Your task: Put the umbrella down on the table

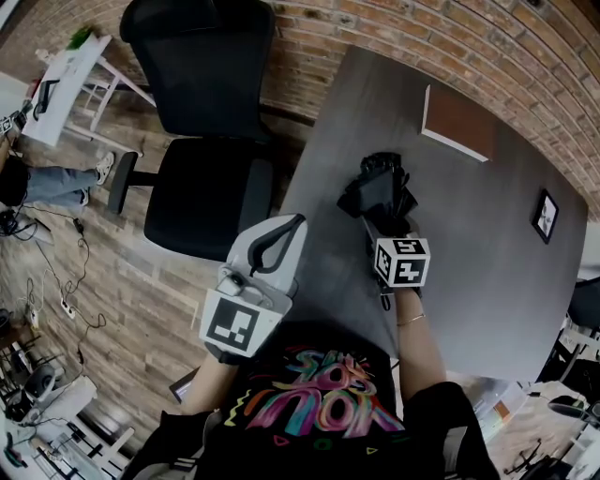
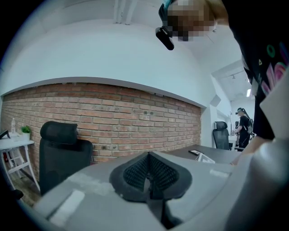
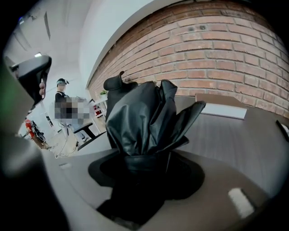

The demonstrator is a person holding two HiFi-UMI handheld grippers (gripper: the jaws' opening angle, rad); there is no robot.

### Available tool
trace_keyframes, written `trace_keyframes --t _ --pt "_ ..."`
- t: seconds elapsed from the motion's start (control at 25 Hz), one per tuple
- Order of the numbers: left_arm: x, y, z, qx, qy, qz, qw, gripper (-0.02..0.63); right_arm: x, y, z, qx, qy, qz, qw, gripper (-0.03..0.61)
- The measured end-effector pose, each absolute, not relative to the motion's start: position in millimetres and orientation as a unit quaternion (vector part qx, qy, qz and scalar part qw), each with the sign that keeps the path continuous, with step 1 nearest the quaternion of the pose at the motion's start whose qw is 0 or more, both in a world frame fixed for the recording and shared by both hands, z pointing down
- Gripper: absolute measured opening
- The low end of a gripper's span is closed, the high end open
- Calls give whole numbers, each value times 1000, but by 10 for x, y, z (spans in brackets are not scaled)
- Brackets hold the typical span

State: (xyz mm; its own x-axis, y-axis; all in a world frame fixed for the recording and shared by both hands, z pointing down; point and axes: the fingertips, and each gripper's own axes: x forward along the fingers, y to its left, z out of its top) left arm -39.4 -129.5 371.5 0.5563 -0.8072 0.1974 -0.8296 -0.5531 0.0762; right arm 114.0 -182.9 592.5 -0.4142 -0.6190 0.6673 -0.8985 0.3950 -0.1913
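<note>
Two grippers near a grey table, with one umbrella in the right one.
Nearest, the person's black T-shirt point(image 1: 319, 403) is showing bright looping lettering, too tangled to read. Just beyond it, the left gripper point(image 1: 286, 230) is hanging beside the table's near left edge, its jaws pressed together with nothing between them. The right gripper point(image 1: 382, 217) is clamping its widely spread jaws on the near end of the one folded black umbrella point(image 1: 377, 187), which is sitting over the table point(image 1: 487, 281); I cannot tell whether it is touching the top. Its long axis is running away from the person, the crumpled fabric end pointing toward the brick wall point(image 1: 422, 28) and tilting downward. Farther off, one brown book point(image 1: 459, 122) and one small dark frame point(image 1: 546, 216) are lying on the table. One black office chair point(image 1: 211, 187) is standing just beside its left edge.
</note>
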Motion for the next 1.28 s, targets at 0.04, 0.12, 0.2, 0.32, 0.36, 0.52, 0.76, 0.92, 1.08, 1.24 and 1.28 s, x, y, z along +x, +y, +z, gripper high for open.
trace_keyframes --t 0.04,0.12,0.2,0.32,0.36,0.52,0.76,0.92,1.08,1.24,1.28 --pt "-381 -1280 3712 879 -464 70 80 -2 1140 -1823 5943 478 -793 277 258 250" --pt "-364 -1257 3703 881 -462 69 80 -2 1137 -1810 5978 478 -789 284 263 252" --pt "-357 -1246 3703 881 -462 68 82 -2 1132 -1810 6011 477 -784 292 268 253" --pt "-344 -1239 3706 880 -462 69 85 -2 1157 -1826 6066 482 -775 306 272 259" --pt "-339 -1238 3704 880 -462 69 84 -2 1166 -1828 6090 482 -771 312 273 261" --pt "-346 -1235 3692 880 -462 67 84 -2 1150 -1826 6141 477 -767 323 282 268" --pt "-331 -1220 3679 882 -460 67 80 -2 1164 -1823 6137 474 -767 326 284 278" --pt "-315 -1207 3656 884 -457 66 74 -2 1184 -1796 6098 468 -773 325 280 281" --pt "-304 -1180 3630 885 -456 64 71 -2 1227 -1743 5990 468 -778 320 271 281" --pt "-284 -1154 3601 888 -452 61 64 -2 1262 -1704 5851 471 -783 312 259 281" --pt "-278 -1144 3589 889 -451 59 62 -2 1267 -1693 5810 471 -785 309 256 281"
